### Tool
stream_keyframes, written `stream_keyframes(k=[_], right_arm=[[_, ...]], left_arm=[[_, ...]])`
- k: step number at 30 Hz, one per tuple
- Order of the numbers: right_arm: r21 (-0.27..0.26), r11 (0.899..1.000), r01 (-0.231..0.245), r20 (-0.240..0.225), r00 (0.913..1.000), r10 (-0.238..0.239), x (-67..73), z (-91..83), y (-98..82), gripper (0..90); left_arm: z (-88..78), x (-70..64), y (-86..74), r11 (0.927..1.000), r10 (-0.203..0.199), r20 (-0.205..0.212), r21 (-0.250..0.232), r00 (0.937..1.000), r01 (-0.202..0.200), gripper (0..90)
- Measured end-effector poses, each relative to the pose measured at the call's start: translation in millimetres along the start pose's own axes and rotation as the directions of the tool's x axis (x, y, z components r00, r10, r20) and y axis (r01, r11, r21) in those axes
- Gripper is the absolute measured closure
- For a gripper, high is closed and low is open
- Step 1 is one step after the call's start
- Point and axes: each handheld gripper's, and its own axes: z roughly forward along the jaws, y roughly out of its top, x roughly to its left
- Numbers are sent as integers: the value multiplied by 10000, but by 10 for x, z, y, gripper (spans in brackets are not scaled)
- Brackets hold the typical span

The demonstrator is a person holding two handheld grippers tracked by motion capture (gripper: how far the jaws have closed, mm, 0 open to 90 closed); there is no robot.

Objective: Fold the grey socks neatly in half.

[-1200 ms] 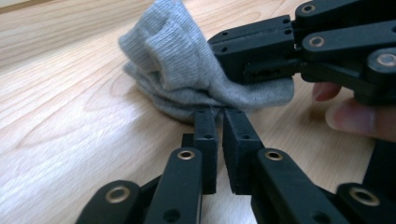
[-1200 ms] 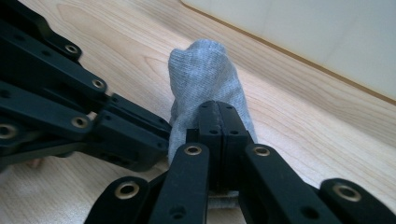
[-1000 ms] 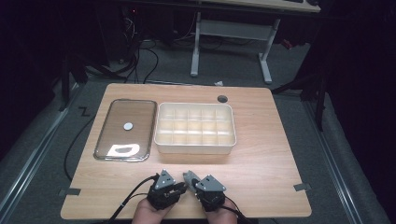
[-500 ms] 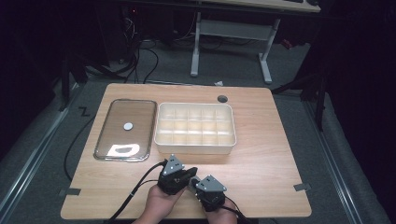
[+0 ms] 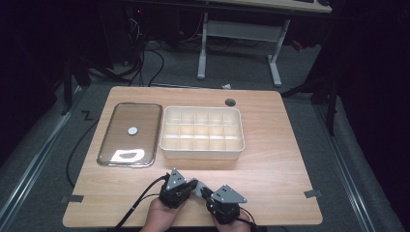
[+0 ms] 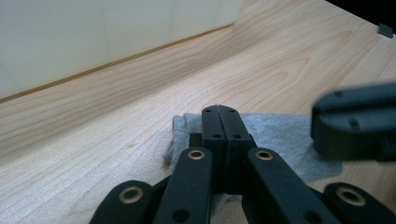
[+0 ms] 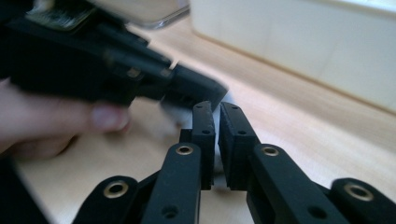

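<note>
In the high view, the left claw and the right claw meet at the lower middle of the frame, near the front edge of the desk. A small grey cloth lies between them, mostly covered. A cream divided tray sits at the centre of the frame, with a glass lid just to its left.

In the left gripper view, the left claw is clenched with its jaws pressed together on the near edge of the grey cloth, which lies flat on the wood at mid frame. The right claw's tip hovers blurred at the right edge.

In the right gripper view, the right claw has just been opening, with a narrow gap between its jaws. A scrap of the cloth shows pale and blurred beside the left claw.
</note>
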Motion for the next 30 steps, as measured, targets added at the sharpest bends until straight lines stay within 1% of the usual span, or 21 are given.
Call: stream_keyframes(k=[1,2,4,5,7,10,12,13,16,19,20,22,24,25,26,27,29,30], right_arm=[[157,9999,54,-32,10000,-53,9,-1,-15,854],[459,9989,131,-41,9999,-129,19,19,-54,862],[868,9962,100,-35,9999,-97,13,66,-114,886],[988,9951,80,-75,9999,-73,3,92,-143,897],[1003,9949,-36,-144,9999,51,-13,107,-171,900],[1019,9948,8,-163,9999,9,-13,113,-187,900],[1136,9935,-2,-271,9996,33,-33,107,-176,900],[1087,9940,-112,-334,9993,149,-43,84,-156,898],[613,9973,-414,-485,9978,444,-114,-34,-57,829],[454,9967,-666,-431,9967,686,-232,-69,69,736],[507,9960,-733,-446,9961,755,-263,-62,94,708],[881,9916,-944,-585,9933,998,-328,-11,143,669],[1248,9868,-1029,-817,9902,1135,-378,72,161,614],[1533,9815,-1144,-1020,9861,1308,-395,116,166,587],[1698,9787,-1158,-1229,9828,1376,-406,161,165,574],[1959,9727,-1243,-1373,9787,1527,-409,209,159,549],[2214,9667,-1287,-1356,9776,1612,-421,269,147,527],[2341,9634,-1306,-1486,9745,1682,-437,299,138,519]], left_arm=[[6,0,0,10000,1,47,-4,10000,-1,900],[7,-1,-1,10000,4,52,-6,10000,-4,900],[7,-5,-4,10000,7,77,-13,10000,-7,900],[8,-9,-9,10000,24,52,-60,10000,-24,900],[2,-12,-13,10000,91,28,-34,10000,-91,900],[7,-10,-13,10000,64,80,-37,9999,-64,900],[9,-13,-16,9999,111,72,-50,9999,-111,900],[11,-16,-19,9999,117,65,-82,9999,-116,900],[8,-20,-20,9999,125,36,-63,9999,-124,900],[9,-16,-21,9999,89,53,-99,9999,-89,900],[8,-14,-21,9999,79,67,-90,9999,-78,900],[8,-14,-21,9999,75,61,-91,10000,-75,900],[7,-14,-21,9999,72,63,-88,10000,-72,900],[7,-12,-21,9999,65,70,-89,10000,-65,900],[6,-11,-21,9999,52,80,-87,10000,-51,900],[5,-10,-21,10000,44,88,-85,10000,-44,900],[0,-5,-22,10000,-5,116,-71,9999,5,900],[-2,-3,-24,9999,-33,136,-98,9999,34,900]])
